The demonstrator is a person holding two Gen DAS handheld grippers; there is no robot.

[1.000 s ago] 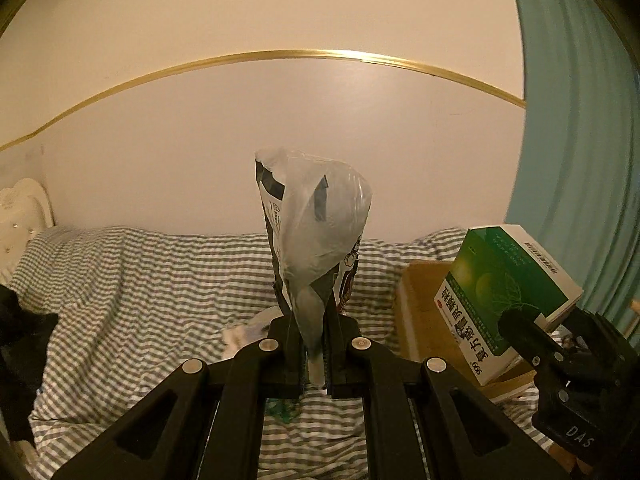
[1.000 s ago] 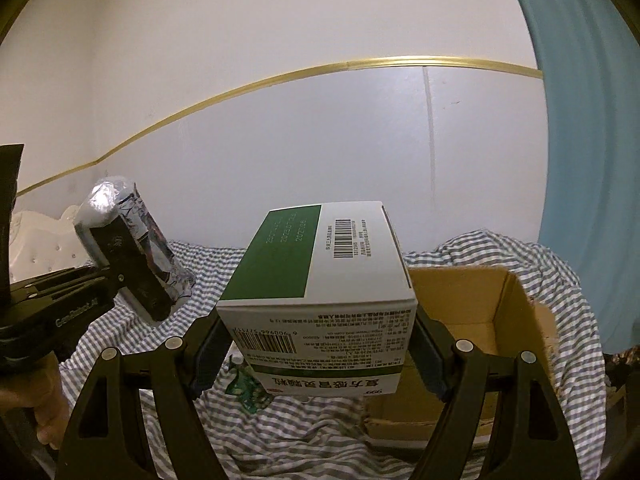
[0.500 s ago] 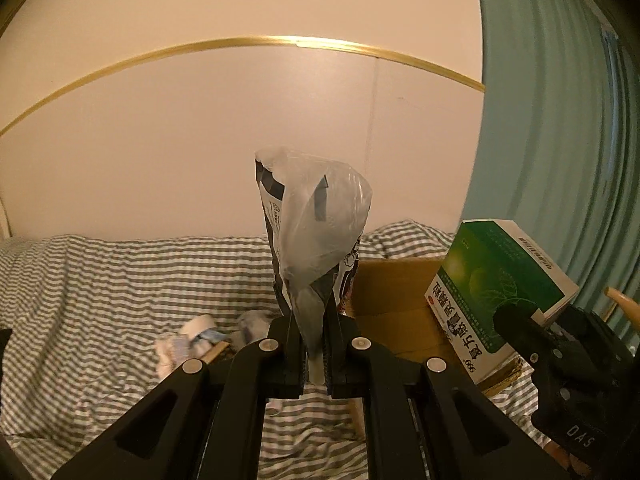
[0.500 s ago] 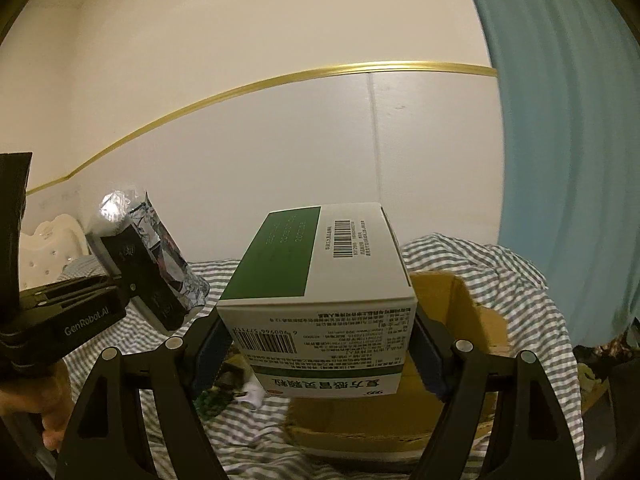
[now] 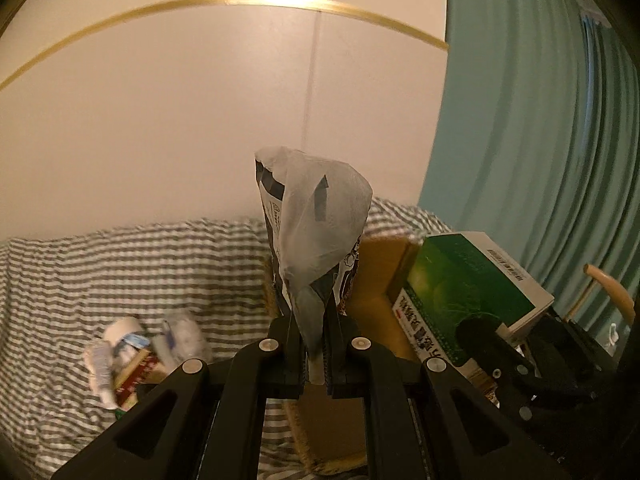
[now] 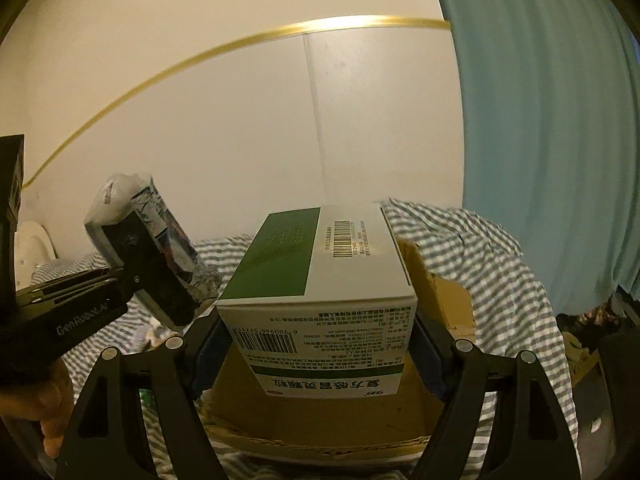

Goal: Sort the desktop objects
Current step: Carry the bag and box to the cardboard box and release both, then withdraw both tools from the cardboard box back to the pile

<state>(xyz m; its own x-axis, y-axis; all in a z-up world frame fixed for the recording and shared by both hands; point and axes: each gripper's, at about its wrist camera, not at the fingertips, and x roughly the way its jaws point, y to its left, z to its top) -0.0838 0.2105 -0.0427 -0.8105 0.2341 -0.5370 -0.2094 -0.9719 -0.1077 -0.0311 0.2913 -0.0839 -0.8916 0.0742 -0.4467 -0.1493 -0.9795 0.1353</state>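
My left gripper is shut on the lower end of a crinkled plastic packet with black print, which stands upright above the fingers. The same packet shows at the left of the right wrist view, held by the left gripper. My right gripper is shut on a green and white medicine box, its pads pressing both sides. That box appears at the right of the left wrist view. Both held things hang over an open cardboard box that lies on the striped cloth, seen as the carton behind the packet.
A grey and white checked cloth covers the surface. A small heap of tubes and packets lies on it at the left. A teal curtain hangs on the right, a pale wall with a gold strip behind. A wooden chair back shows far right.
Both grippers have swung to the right and sunk a little with their loads. The cardboard box now lies under them, and the heap of small items has come into view at the left.
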